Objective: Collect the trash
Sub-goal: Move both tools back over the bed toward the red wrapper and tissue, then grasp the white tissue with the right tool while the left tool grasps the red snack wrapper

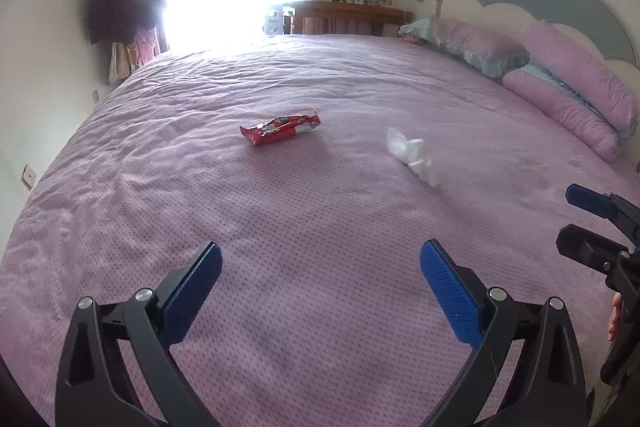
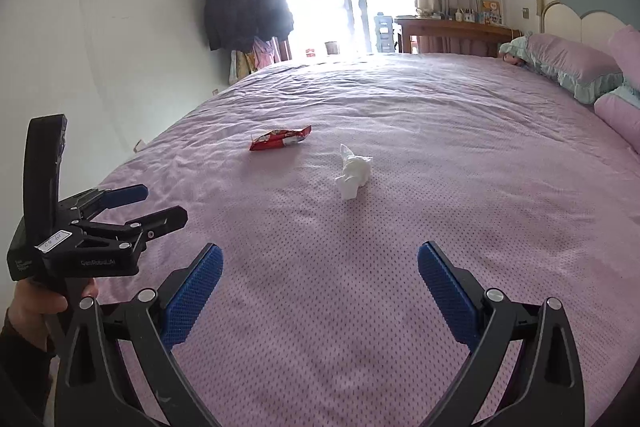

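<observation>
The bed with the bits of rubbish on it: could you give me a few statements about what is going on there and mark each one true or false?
1. A red snack wrapper lies on the purple bedspread. True.
2. The left gripper is shut on the wrapper. False: it is open and holds nothing, well short of the wrapper.
3. A crumpled white tissue lies apart from the wrapper, nearer the pillows. True.
4. The right gripper already holds the tissue. False: it is open and empty, and the tissue lies untouched on the bed.
5. Both pieces of rubbish sit on the floor. False: both rest on the bedspread.
</observation>
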`<state>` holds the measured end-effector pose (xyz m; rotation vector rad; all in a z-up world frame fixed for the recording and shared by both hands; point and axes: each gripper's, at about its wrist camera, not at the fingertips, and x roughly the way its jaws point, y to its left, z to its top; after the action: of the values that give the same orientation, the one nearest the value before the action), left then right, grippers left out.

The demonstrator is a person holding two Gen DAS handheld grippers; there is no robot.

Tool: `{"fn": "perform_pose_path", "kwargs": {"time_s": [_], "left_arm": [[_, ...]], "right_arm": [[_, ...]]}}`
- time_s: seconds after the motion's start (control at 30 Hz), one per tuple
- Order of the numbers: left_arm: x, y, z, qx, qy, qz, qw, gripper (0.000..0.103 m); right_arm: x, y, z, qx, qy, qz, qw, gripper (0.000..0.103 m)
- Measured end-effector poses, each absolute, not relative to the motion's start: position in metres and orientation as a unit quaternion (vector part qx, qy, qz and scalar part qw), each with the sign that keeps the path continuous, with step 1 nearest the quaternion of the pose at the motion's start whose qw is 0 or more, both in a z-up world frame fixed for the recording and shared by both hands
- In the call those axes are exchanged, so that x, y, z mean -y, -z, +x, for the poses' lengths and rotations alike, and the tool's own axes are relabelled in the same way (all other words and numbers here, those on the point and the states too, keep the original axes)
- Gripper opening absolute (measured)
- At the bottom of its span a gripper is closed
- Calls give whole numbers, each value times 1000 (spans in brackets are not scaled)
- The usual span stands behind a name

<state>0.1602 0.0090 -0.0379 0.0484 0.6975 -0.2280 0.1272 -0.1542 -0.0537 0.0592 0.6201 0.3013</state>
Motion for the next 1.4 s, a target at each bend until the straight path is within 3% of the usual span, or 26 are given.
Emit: {"fn": "perform_pose_path", "kwargs": {"time_s": [0.37,0.43,0.53,0.63,0.67,0.7,0.77,1.4], "left_arm": [[-21,50,250,-358,121,9,926,99],[-21,50,260,-357,124,16,926,99],[-22,49,272,-354,118,23,927,99],[-25,49,281,-357,118,19,926,99],[-27,50,284,-358,114,20,927,99],[-28,51,285,-358,113,20,927,99],[-31,54,292,-362,111,19,925,99],[-6,77,392,-378,191,165,891,98]], "right_arm": [[141,78,216,-351,-131,25,927,94],[141,84,234,-360,-130,31,923,89],[144,95,266,-382,-133,52,913,69],[143,108,291,-409,-130,66,901,66],[142,112,298,-420,-134,69,895,58],[141,115,303,-427,-141,70,890,42],[138,117,305,-428,-152,65,889,24],[122,102,286,-410,-227,63,881,23]]}}
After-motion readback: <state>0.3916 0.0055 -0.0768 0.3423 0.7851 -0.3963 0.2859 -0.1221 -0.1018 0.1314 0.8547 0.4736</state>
